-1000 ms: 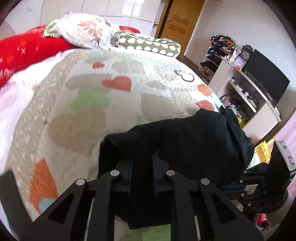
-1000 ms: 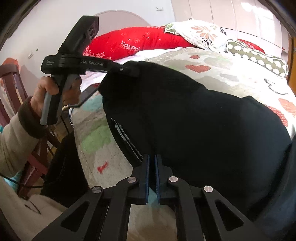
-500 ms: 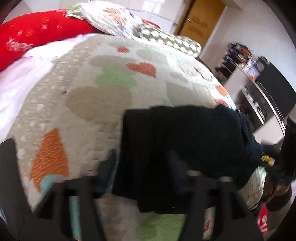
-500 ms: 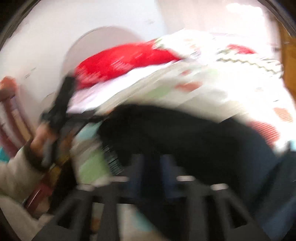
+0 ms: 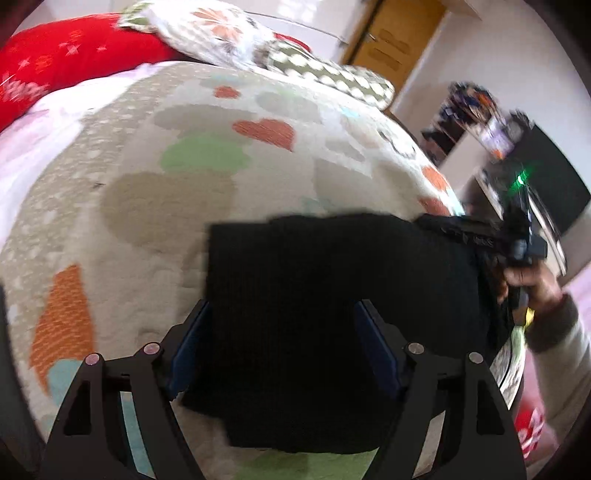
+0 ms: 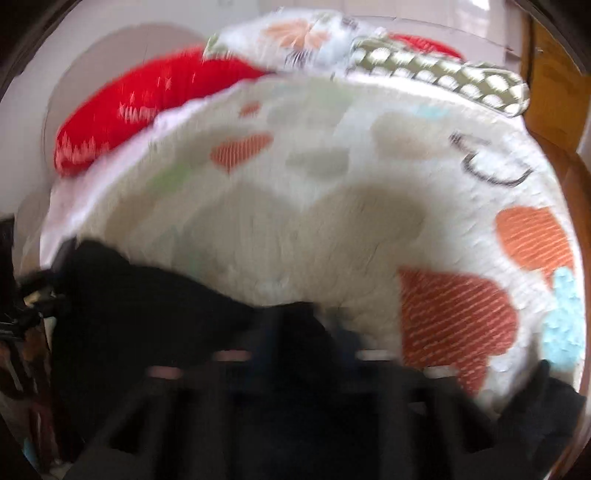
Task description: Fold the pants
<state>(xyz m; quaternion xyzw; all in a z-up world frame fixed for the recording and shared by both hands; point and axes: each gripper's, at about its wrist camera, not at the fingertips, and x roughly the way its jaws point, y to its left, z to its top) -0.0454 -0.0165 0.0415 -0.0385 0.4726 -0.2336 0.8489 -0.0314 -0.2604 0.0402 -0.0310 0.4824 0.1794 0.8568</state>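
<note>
I see the black folded fabric pants (image 5: 332,314) lying flat on the cream bed quilt w/ coloured heart shapes (image 5: 207,206), at its near edge, well apart from the red cushion (image 5: 66,59) at the far end. My left tool (image 5: 284,347) sits over the pants, jaws spread wide, blue pads either side, not pinching. Right tool (image 6: 295,332) is at the pants' edge nearest the shelf unit; view's blurred, jaws closing, black cloth betw. them, grip unclear.

Bed (image 5: 110,229) with heart-print quilt (image 5: 258,177) carries folded black pants (image 5: 332,295), pillows (image 5: 207,29) behind
</note>
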